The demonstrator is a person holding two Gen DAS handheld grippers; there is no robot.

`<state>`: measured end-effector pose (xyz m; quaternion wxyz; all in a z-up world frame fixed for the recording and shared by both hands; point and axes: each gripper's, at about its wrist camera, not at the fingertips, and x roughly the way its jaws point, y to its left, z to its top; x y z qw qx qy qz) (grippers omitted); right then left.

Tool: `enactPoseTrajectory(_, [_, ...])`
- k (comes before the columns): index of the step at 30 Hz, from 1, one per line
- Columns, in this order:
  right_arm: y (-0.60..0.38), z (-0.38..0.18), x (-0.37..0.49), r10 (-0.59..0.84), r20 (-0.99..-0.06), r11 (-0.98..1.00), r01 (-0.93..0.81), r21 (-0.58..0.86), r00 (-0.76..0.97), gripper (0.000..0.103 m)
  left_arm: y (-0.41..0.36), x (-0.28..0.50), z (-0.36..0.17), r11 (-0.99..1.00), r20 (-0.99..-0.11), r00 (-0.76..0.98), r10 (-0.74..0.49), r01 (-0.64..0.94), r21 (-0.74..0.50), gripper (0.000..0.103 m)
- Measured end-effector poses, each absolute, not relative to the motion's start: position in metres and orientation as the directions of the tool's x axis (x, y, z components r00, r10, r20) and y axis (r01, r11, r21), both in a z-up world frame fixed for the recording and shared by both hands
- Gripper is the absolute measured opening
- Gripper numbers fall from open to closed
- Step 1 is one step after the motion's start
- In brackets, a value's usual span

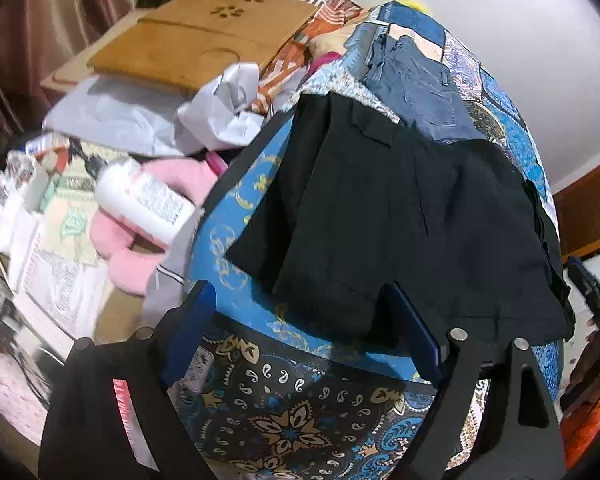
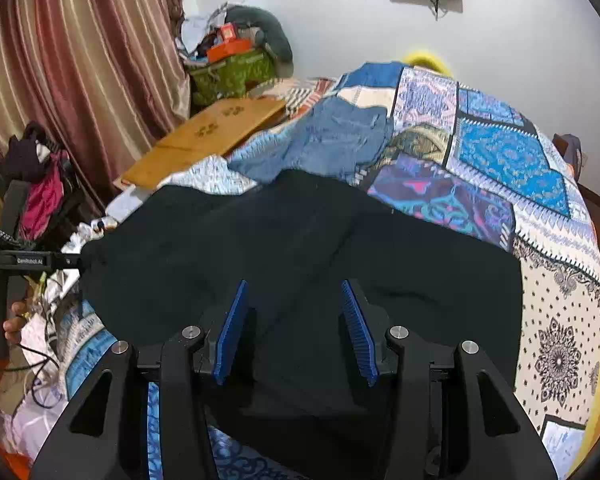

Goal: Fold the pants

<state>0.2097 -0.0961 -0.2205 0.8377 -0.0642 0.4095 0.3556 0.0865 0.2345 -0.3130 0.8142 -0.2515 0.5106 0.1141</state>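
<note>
Both grippers were released. The left gripper (image 1: 300, 320) had only the hem of the black pants (image 1: 400, 220) beside its right finger, so closing could miss. The right gripper (image 2: 296, 328) had cloth between its fingers and might pinch several layers.

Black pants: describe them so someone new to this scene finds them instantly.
Start at the bed's patchwork quilt, blue and cream panels. Two garments lie on it: the black pants spread nearest the open right gripper, and blue denim beyond them toward the wall. The target is the plain black one, larger in view and unpatterned.
</note>
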Motion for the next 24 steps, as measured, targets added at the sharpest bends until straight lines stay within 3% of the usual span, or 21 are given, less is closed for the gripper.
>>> enactPoseTrajectory(17, [-0.097, -0.239, 0.211, 0.554, -0.752, 0.736, -0.633, 0.241, 0.358, 0.045, 0.250, 0.121, -0.345, 0.777, -0.872, 0.456, -0.179, -0.478, -0.410, 0.088])
enactPoseTrajectory(18, [-0.098, -0.239, 0.212, 0.555, -0.751, 0.735, -0.633, 0.243, 0.357, 0.045, 0.249, 0.123, -0.344, 0.780, -0.875, 0.456, -0.162, -0.484, -0.396, 0.085])
enactPoseTrajectory(19, [-0.098, -0.239, 0.212, 0.557, -0.750, 0.735, -0.632, 0.245, 0.356, 0.045, 0.248, 0.124, -0.343, 0.787, -0.877, 0.456, -0.152, -0.482, -0.387, 0.076])
enactPoseTrajectory(20, [-0.098, -0.239, 0.212, 0.559, -0.749, 0.734, -0.632, 0.248, 0.355, 0.045, 0.245, 0.126, -0.339, 0.798, -0.876, 0.460, -0.142, -0.471, -0.377, 0.061])
enactPoseTrajectory(22, [-0.099, -0.239, 0.213, 0.560, -0.748, 0.735, -0.631, 0.250, 0.355, 0.045, 0.240, 0.130, -0.334, 0.828, -0.895, 0.440, -0.073, -0.474, -0.301, 0.039])
enactPoseTrajectory(24, [-0.100, -0.239, 0.214, 0.560, -0.747, 0.736, -0.628, 0.252, 0.357, 0.045, 0.239, 0.132, -0.331, 0.842, -0.899, 0.435, -0.054, -0.464, -0.275, 0.034])
